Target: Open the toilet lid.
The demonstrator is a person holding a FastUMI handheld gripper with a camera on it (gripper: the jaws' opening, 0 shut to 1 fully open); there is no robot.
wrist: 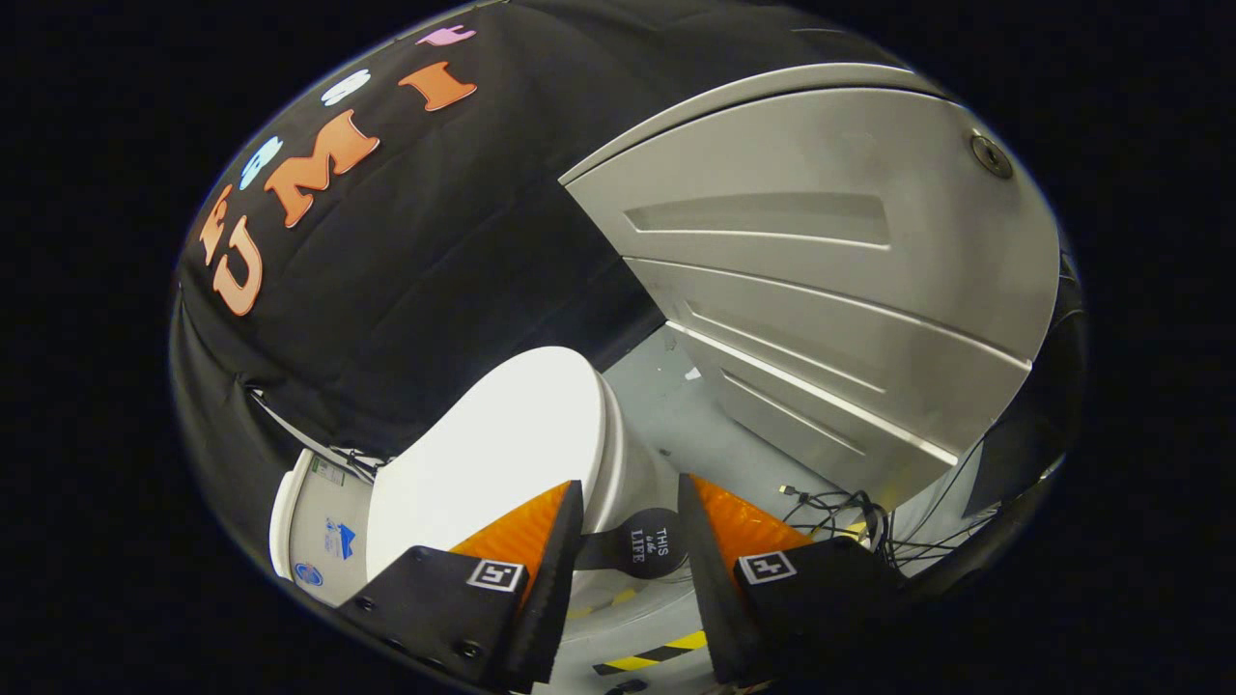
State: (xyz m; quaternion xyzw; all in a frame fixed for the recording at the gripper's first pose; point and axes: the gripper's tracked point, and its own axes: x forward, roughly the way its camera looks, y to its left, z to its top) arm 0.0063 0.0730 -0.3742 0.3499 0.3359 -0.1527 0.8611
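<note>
A white toilet stands just ahead of my fingers, and its smooth oval lid [492, 454] lies down flat on the bowl [632, 463]. A black round tab [649, 552] on a short black strap hangs at the lid's front edge, in the gap between my two fingers. My gripper [630, 485] is open, with neither finger pressing on the tab or the lid. The left finger [541, 541] overlaps the lid's near edge. The right finger [719, 531] sits beside the bowl, over the floor.
The toilet's tank [323, 531] is behind the lid, against the black cloth wall. A grey metal cabinet [821, 270] with ribbed panels stands past the bowl. Loose cables [840, 507] lie on the grey floor by the cabinet. Yellow-black tape [657, 656] marks the floor below my fingers.
</note>
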